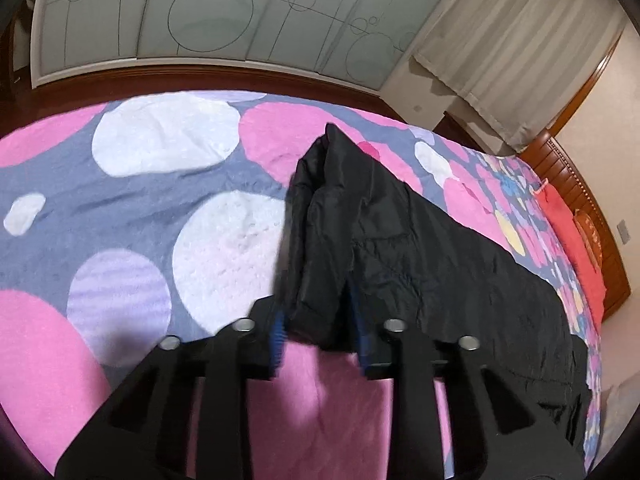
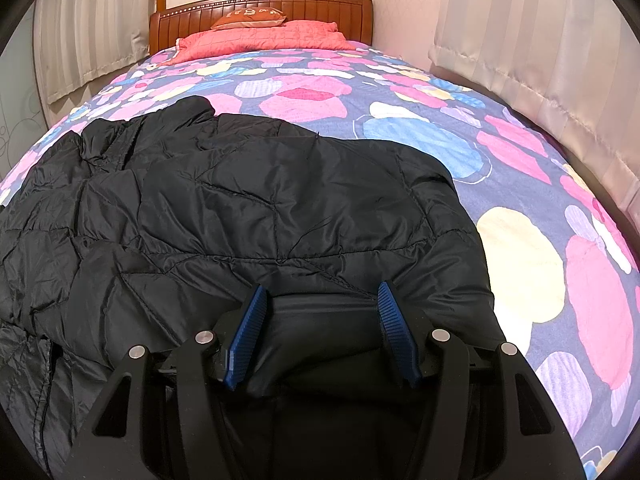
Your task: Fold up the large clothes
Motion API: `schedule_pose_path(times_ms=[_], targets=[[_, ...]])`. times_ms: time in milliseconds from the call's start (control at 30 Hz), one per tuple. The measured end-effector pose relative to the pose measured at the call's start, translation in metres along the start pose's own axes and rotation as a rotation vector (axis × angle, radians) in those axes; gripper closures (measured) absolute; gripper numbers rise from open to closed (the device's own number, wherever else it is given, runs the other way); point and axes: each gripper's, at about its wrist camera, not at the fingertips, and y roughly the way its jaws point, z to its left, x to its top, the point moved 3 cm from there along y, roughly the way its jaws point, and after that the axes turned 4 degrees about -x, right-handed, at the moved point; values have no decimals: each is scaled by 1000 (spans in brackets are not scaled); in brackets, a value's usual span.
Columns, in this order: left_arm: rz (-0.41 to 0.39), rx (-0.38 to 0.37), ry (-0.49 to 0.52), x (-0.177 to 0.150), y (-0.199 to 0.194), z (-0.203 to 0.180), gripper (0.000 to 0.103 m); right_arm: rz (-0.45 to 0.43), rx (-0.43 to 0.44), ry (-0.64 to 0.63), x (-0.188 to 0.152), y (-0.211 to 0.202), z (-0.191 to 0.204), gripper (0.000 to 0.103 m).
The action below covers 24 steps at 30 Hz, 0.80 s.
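A black quilted jacket (image 1: 420, 248) lies spread on the bed. In the left wrist view one sleeve (image 1: 320, 220) runs from the jacket toward the camera. Its cuff end sits between the blue pads of my left gripper (image 1: 316, 308), which press on it from both sides; this part of the picture is blurred. In the right wrist view the jacket (image 2: 240, 208) covers the near left of the bed. My right gripper (image 2: 322, 288) is shut on a thick smooth edge of it, with one blue pad (image 2: 248, 328) on each side of the fold.
The bed cover (image 2: 520, 200) is grey-blue with pink, white and yellow blobs. A red pillow (image 2: 256, 36) lies by the wooden headboard (image 2: 260, 4). Curtains (image 2: 520, 60) hang along the right side, and a frosted wardrobe (image 1: 200, 20) stands beyond the far edge.
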Motion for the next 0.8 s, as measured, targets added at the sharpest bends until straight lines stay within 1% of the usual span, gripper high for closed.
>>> schedule_pose_path(times_ms=[33,67,133,200,233,267,300,333,367,400,500,633,800], targets=[[-5,-21,-7,-1,-1,-1,57,0,0,0,0,0,0,45],[-12,-37,-8,-1,-2,-3,51,0,0,0,0,0,0,45],[-12,-27,3,1,2,-7,48,0,0,0,0,0,0,45],[-15,-23,4,3,6,-9,48,0,0,0,0,0,0,45],[-13,-19,8,5,8,-9,54,-1,0,0,0,0,1,45],[-12,-4,14,6,10,-10,67,-1,-1,0,0,0,0,45],[-8,3,16,6,11,-9,73,-1,-1,0,0,0,1,45],[-3,9,19,7,11,-9,85,-1,-2,-1,0,0,0,45],[-2,12,28,8,11,-9,91,-1,-1,-1,0,0,0,45],[-6,2,41,9,10,-11,92,-1,-1,0,0,0,0,45],[-27,17,96,11,3,-20,94,-2,-2,-1,-1,0,1,45],[-72,9,182,7,-13,-48,94,-2,-2,-1,0,0,0,45],[-119,-62,331,-8,-37,-108,94,-2,-2,0,0,0,0,45]])
